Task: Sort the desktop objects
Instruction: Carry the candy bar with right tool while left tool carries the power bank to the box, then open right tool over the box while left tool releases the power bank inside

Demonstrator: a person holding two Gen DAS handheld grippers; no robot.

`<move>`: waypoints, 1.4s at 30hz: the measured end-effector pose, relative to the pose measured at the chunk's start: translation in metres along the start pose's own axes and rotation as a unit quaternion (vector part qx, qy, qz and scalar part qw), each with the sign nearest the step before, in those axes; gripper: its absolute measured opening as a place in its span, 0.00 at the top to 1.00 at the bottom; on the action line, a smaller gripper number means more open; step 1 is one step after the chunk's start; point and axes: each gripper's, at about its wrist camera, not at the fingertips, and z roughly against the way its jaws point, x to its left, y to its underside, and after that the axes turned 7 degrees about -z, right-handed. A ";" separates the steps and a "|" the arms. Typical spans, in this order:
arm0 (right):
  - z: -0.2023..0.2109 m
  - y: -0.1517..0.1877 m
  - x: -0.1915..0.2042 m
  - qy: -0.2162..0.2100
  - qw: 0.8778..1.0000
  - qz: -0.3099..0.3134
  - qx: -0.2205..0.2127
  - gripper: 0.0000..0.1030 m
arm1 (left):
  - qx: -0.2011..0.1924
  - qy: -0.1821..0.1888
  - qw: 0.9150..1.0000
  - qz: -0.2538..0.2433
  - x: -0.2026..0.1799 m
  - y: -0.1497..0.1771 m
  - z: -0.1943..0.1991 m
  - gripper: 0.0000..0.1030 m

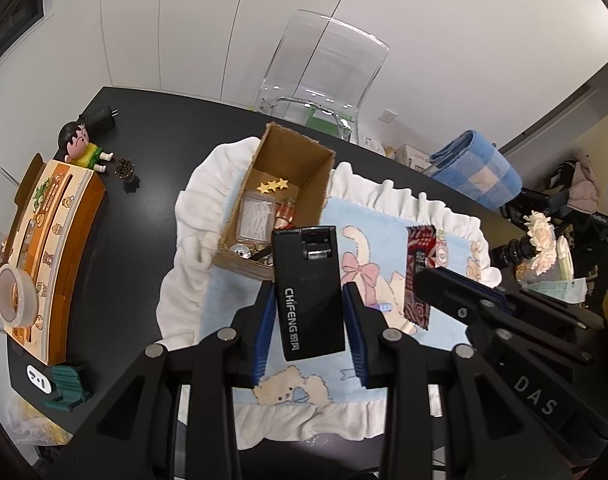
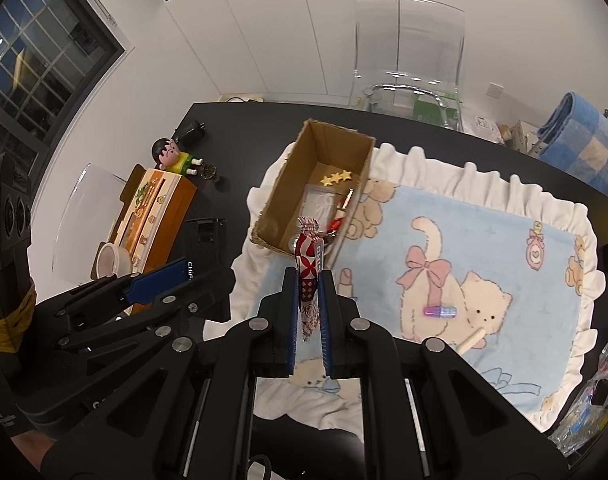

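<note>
Above the near edge of the cardboard box (image 1: 280, 196), at 12 o'clock from both wrist cameras, two held items wait over the blue cat-print blanket (image 2: 483, 248). The left gripper (image 1: 308, 320) is closed about as wide as the black CHIFENG-marked case (image 1: 308, 292); its blue pads sit against both long sides, so the case appears clamped. The case's long axis runs along the fingers, 6 to 12 o'clock, hinged or capped end pointing away toward the box, lettering reading along that axis. The right gripper (image 2: 308, 316) is nearly fully closed on a red-and-white snack wrapper (image 2: 309, 272), pinched flat between its pads. The wrapper's long axis also runs 6 to 12 o'clock, its crimped top end rising past the fingertips and overlapping the box's near wall in the right wrist view. Judgement: the box opening lies straight ahead at 12 o'clock of each gripper; the right one looks nearer the rim, so the wrapper is probably the next drop, needing a short forward carry before release. The box's own long axis runs roughly 7 to 1 o'clock, close enough to both held items for lengthwise entry. Inside are gold stars (image 1: 272, 185), a clear packet and small glassy pieces. A small purple tube (image 2: 439, 312) lies on the blanket at 2 o'clock of the right gripper, unsorted.
</note>
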 end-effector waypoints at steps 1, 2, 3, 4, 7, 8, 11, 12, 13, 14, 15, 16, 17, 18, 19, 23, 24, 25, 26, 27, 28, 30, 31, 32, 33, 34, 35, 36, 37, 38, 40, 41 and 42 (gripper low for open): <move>-0.003 -0.002 0.002 0.000 1.000 0.001 0.001 0.90 | 0.001 -0.001 1.000 0.001 0.003 -0.001 -0.002 0.68; -0.006 -0.004 0.004 -0.001 1.000 0.001 0.002 0.90 | 0.002 0.000 1.000 0.002 0.006 -0.003 -0.004 0.68; -0.010 -0.007 0.005 -0.002 1.000 0.001 0.004 0.90 | 0.004 0.000 1.000 0.004 0.009 -0.004 -0.006 0.68; -0.013 -0.009 0.007 -0.003 1.000 0.002 0.005 0.90 | 0.005 0.000 1.000 0.004 0.011 -0.006 -0.008 0.68; -0.024 -0.017 0.010 -0.005 1.000 0.003 0.011 0.90 | 0.008 -0.002 1.000 0.006 0.017 -0.012 -0.015 0.68; -0.028 -0.020 0.011 -0.005 1.000 0.004 0.013 0.90 | 0.008 -0.003 1.000 0.007 0.019 -0.014 -0.017 0.68; -0.038 -0.029 0.012 -0.006 1.000 0.006 0.020 0.90 | 0.012 -0.002 1.000 0.013 0.025 -0.022 -0.024 0.68; -0.042 -0.033 0.013 -0.007 1.000 0.009 0.022 0.90 | 0.011 -0.003 1.000 0.013 0.026 -0.025 -0.025 0.68; -0.044 -0.035 0.013 -0.008 1.000 0.011 0.024 0.90 | 0.010 -0.005 1.000 0.013 0.027 -0.028 -0.026 0.68; -0.047 -0.038 0.014 -0.009 1.000 0.014 0.027 0.90 | 0.010 -0.006 1.000 0.015 0.029 -0.031 -0.028 0.68; -0.050 -0.042 0.014 -0.010 0.999 0.016 0.029 0.90 | 0.010 -0.006 1.000 0.017 0.030 -0.034 -0.029 0.68; -0.052 -0.044 0.015 -0.011 0.999 0.017 0.030 0.90 | 0.010 -0.006 1.000 0.019 0.032 -0.037 -0.032 0.68; -0.055 -0.047 0.015 -0.013 0.999 0.018 0.032 0.90 | 0.011 -0.007 1.000 0.021 0.034 -0.039 -0.034 0.68; -0.058 -0.051 0.015 -0.015 0.999 0.018 0.034 0.90 | 0.011 -0.007 1.000 0.022 0.036 -0.040 -0.036 0.68; -0.062 -0.054 0.014 -0.017 0.999 0.019 0.036 0.90 | 0.012 -0.007 1.000 0.025 0.038 -0.043 -0.038 0.68; -0.075 -0.067 0.015 -0.019 0.999 0.026 0.043 0.90 | 0.018 -0.003 0.999 0.040 0.046 -0.049 -0.050 0.68; -0.078 -0.071 0.015 -0.019 0.998 0.029 0.044 0.90 | 0.021 0.000 0.999 0.046 0.049 -0.050 -0.054 0.68; -0.080 -0.074 0.015 -0.019 0.998 0.031 0.045 0.90 | 0.022 -0.001 0.999 0.048 0.050 -0.051 -0.056 0.68; -0.083 -0.077 0.015 -0.019 0.998 0.032 0.046 0.90 | 0.024 -0.002 0.998 0.049 0.051 -0.051 -0.059 0.68; -0.086 -0.080 0.015 -0.018 0.998 0.034 0.049 0.90 | 0.027 0.000 0.998 0.051 0.052 -0.052 -0.062 0.68; -0.089 -0.083 0.014 -0.014 0.998 0.036 0.052 0.90 | 0.028 -0.001 0.998 0.051 0.052 -0.052 -0.063 0.68; -0.093 -0.088 0.013 -0.015 0.998 0.035 0.053 0.90 | 0.031 -0.002 0.998 0.049 0.051 -0.052 -0.067 0.68; -0.093 -0.090 0.012 -0.015 0.998 0.035 0.053 0.90 | 0.033 -0.001 0.998 0.050 0.051 -0.052 -0.069 0.68; -0.094 -0.092 0.012 -0.015 0.998 0.035 0.053 0.90 | 0.035 -0.002 0.998 0.050 0.051 -0.052 -0.071 0.68; -0.095 -0.094 0.012 -0.015 0.998 0.036 0.053 0.90 | 0.036 -0.002 0.998 0.050 0.050 -0.052 -0.072 0.68; -0.096 -0.096 0.012 -0.015 0.998 0.037 0.054 0.90 | 0.038 -0.001 0.998 0.051 0.050 -0.052 -0.074 0.68; -0.097 -0.097 0.012 -0.015 0.998 0.037 0.054 0.90 | 0.039 0.000 0.998 0.051 0.050 -0.053 -0.075 0.68; -0.098 -0.099 0.012 -0.016 0.998 0.038 0.055 0.90 | 0.040 0.000 0.998 0.052 0.050 -0.053 -0.076 0.68; -0.099 -0.101 0.011 -0.019 0.998 0.037 0.056 0.90 | 0.041 0.000 0.998 0.052 0.050 -0.053 -0.077 0.68; -0.101 -0.102 0.011 -0.023 0.997 0.035 0.057 0.90 | 0.041 0.001 0.998 0.053 0.050 -0.054 -0.078 0.68; -0.104 -0.105 0.011 -0.026 0.997 0.035 0.061 0.90 | 0.042 0.001 0.998 0.054 0.051 -0.055 -0.079 0.68; -0.106 -0.106 0.011 -0.026 0.997 0.036 0.062 0.90 | 0.043 0.002 0.998 0.055 0.051 -0.055 -0.079 0.68; -0.106 -0.107 0.011 -0.027 0.997 0.036 0.063 0.90 | 0.043 0.002 0.998 0.055 0.052 -0.055 -0.080 0.68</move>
